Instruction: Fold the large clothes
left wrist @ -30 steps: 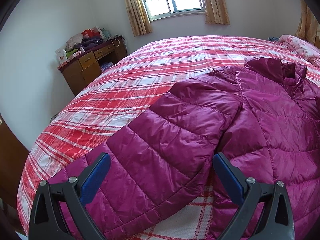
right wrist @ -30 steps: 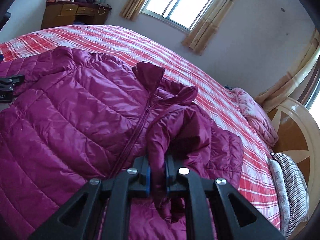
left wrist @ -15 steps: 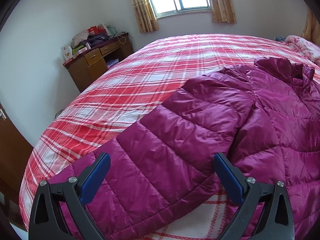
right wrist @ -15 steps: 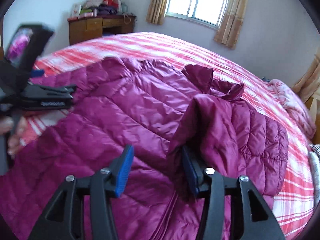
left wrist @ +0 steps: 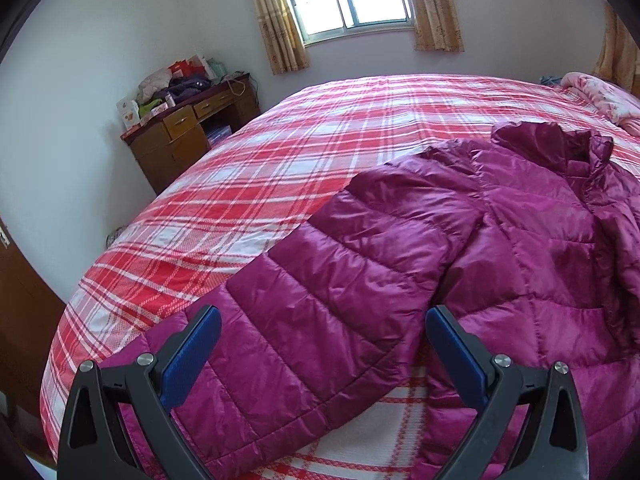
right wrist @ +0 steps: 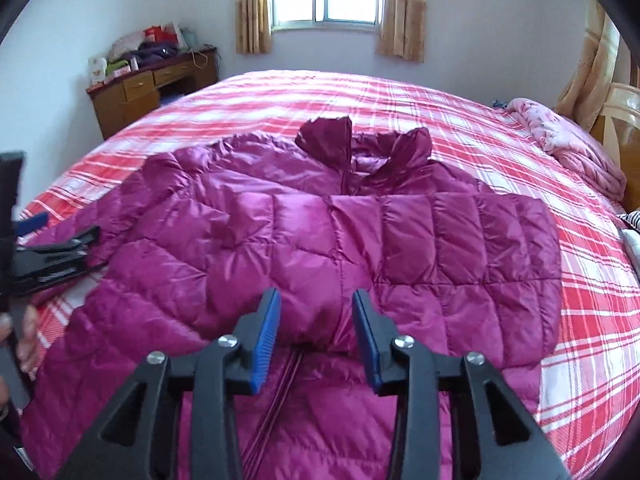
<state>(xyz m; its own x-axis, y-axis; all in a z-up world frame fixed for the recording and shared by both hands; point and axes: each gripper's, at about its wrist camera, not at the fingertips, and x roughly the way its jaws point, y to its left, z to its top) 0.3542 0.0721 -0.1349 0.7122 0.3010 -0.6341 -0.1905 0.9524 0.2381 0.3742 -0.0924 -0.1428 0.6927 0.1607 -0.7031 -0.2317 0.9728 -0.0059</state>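
While both claws gape empty, the right gripper (right wrist: 316, 334) hovers over a sleeve (right wrist: 440, 236) already folded across the jacket (right wrist: 224, 240); the left gripper (left wrist: 323, 354) straddles the other sleeve (left wrist: 320, 300), unfolded on the bed (left wrist: 260, 176).
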